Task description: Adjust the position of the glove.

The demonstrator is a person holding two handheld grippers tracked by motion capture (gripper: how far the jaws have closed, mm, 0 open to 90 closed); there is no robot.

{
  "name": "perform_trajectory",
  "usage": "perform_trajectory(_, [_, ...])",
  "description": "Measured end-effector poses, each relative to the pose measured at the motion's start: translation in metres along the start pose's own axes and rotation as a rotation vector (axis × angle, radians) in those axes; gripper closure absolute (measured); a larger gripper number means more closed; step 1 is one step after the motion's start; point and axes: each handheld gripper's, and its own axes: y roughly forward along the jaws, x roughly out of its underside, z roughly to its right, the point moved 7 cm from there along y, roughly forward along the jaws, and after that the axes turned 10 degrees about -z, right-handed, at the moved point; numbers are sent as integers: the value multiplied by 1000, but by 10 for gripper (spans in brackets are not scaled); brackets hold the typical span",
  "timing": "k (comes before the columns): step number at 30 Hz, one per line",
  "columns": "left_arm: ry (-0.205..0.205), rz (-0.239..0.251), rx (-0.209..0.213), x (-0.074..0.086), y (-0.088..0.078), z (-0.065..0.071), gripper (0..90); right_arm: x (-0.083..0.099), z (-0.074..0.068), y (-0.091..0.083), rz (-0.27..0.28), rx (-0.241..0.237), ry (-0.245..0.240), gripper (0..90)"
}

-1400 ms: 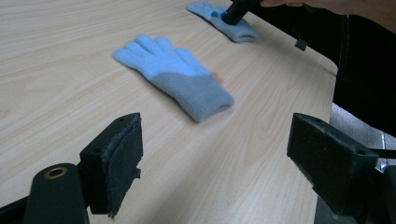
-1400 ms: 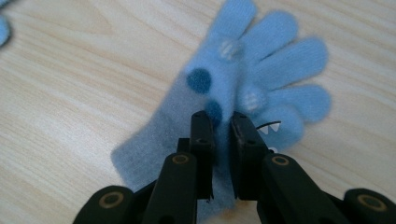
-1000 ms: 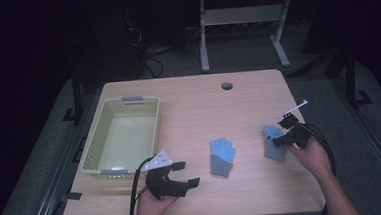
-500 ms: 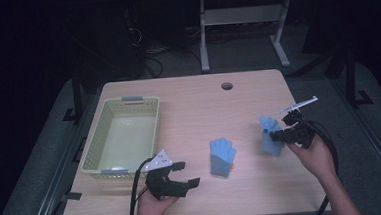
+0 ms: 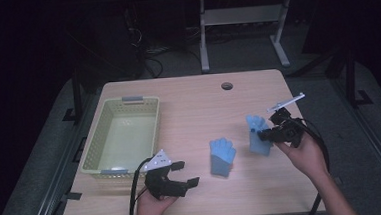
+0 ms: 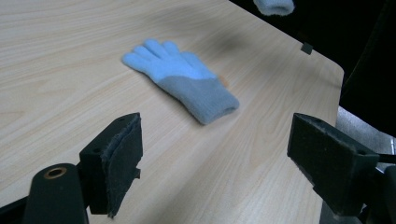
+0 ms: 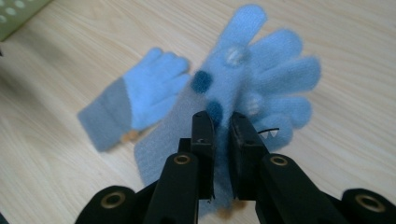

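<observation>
Right gripper (image 5: 266, 133) jaws pinched tight on second glove (image 5: 256, 133), lifted off table (image 5: 193, 107), probably bound for basket (image 5: 97, 148); left gripper (image 5: 181, 173) jaws wide apart, holding nothing, aimed at flat glove (image 5: 222, 155) mid-table, likely next pick

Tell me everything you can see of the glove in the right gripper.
The held glove is a fuzzy light-blue knit with dark blue and white dots, and what looks like a small toothed mouth. The right gripper has its jaws shut on its middle, lifting it off the table. Its fingers splay away from the jaws.
</observation>
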Motion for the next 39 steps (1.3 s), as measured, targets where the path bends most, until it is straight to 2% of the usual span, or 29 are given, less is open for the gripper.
perform_trajectory(6, [4,7,-6,-1,-2,-1,178,-10,-22,2,17,-28,-35,820])
perform_trajectory(11, [5,8,-8,-1,-3,-2,178,-17,-39,10,3,-38,-72,818])
perform_trajectory(17, [2,14,-11,-1,-4,-2,179,-22,-52,22,-13,-61,-90,816])
perform_trajectory(39, [1,12,-13,-1,-4,-1,178,-29,-80,62,-67,-98,-105,808])
